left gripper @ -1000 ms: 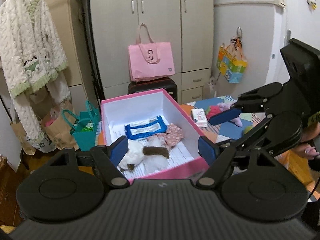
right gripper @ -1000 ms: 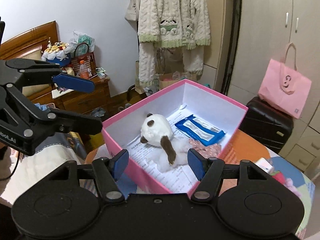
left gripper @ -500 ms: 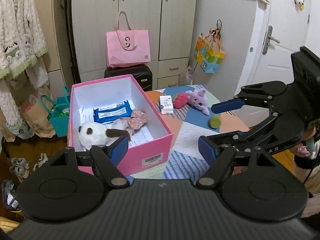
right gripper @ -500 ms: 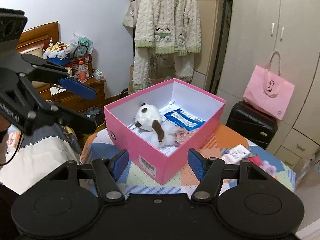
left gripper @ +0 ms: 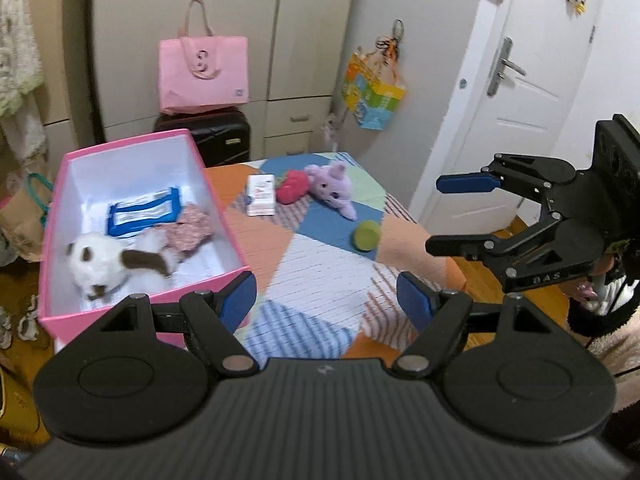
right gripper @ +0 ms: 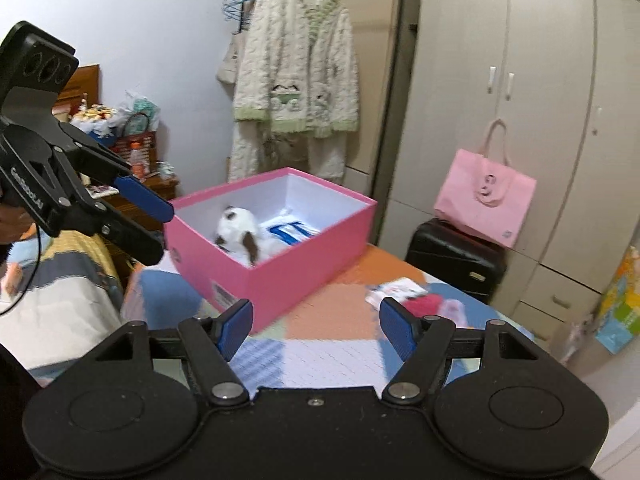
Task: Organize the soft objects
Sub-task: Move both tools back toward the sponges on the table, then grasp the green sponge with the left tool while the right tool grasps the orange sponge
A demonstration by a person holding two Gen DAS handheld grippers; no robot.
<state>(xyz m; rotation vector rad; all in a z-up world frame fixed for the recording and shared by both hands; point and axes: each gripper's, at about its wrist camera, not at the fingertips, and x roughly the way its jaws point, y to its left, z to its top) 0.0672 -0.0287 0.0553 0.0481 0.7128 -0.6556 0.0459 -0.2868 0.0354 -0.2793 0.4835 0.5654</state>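
Fluffy white plush dog (left gripper: 108,266) — brown patches

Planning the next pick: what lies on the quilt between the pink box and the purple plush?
In the left wrist view, a small white carton and a red plush lie between the pink box and the purple plush.

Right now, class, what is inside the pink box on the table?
Inside the pink box lie a white-and-brown plush dog, a blue-edged packet and a floral cloth piece, all on printed paper. Whatever lies beneath the plush and paper is hidden.
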